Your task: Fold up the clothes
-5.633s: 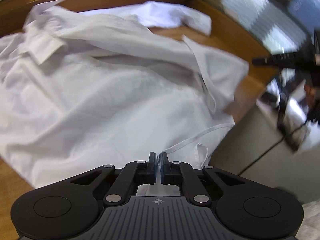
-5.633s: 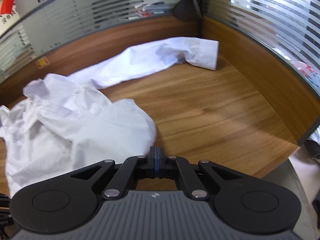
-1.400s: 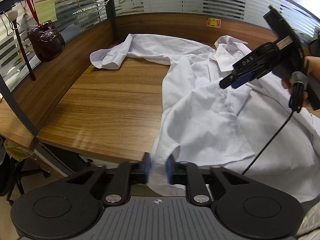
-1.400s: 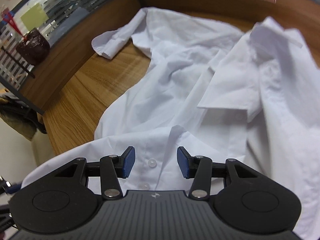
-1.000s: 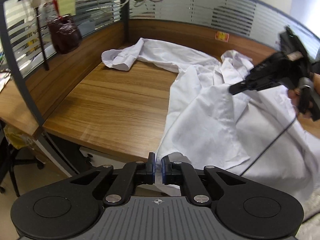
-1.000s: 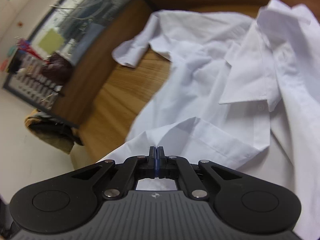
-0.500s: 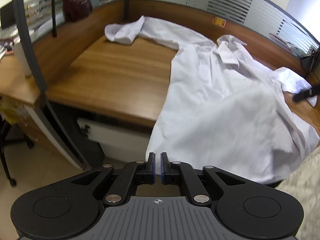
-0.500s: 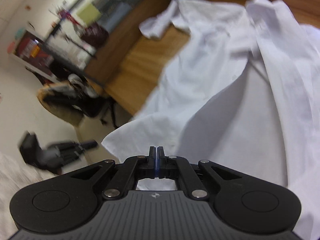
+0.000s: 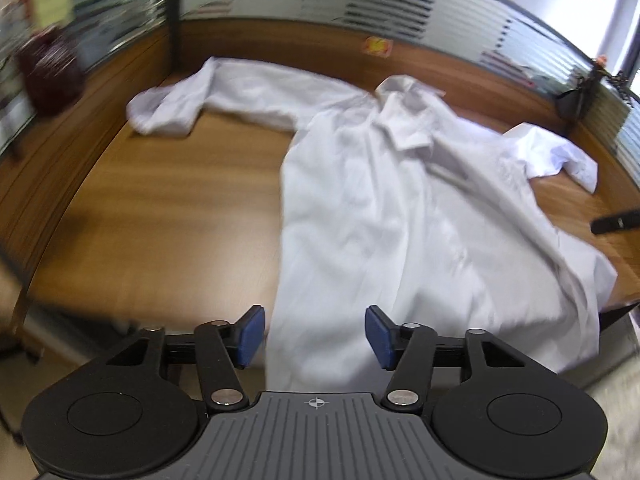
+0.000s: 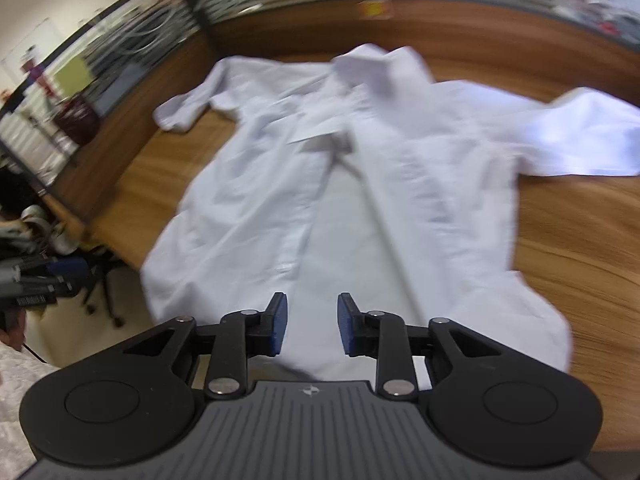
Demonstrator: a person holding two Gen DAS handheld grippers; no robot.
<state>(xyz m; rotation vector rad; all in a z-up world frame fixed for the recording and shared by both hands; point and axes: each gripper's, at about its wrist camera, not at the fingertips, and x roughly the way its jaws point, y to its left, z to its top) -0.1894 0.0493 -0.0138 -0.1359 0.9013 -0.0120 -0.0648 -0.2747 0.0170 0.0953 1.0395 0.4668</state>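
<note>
A white long-sleeved shirt (image 9: 392, 208) lies spread front up on the wooden desk (image 9: 160, 216), collar (image 9: 404, 120) at the far side and hem over the near edge. In the left wrist view my left gripper (image 9: 315, 336) hovers above the hem's left part, its jaws opening, the blue pads clear of the cloth. In the right wrist view the shirt (image 10: 360, 200) shows its open front, and my right gripper (image 10: 308, 324) hangs over the hem, its jaws opening too, with nothing pinched. One sleeve (image 9: 168, 112) stretches to the far left, the other sleeve (image 9: 552, 152) to the right.
Wooden partition walls with striped glass (image 9: 400, 4) ring the desk. A dark red bag (image 9: 48, 76) hangs at the left. The tip of the other gripper (image 9: 616, 222) shows at the right edge. Office chairs (image 10: 44, 240) stand on the floor beside the desk.
Both grippers let go of the hem and their jaws came apart. The shirt went from bunched and lifted to lying spread flat. Both views are blurred by motion.
</note>
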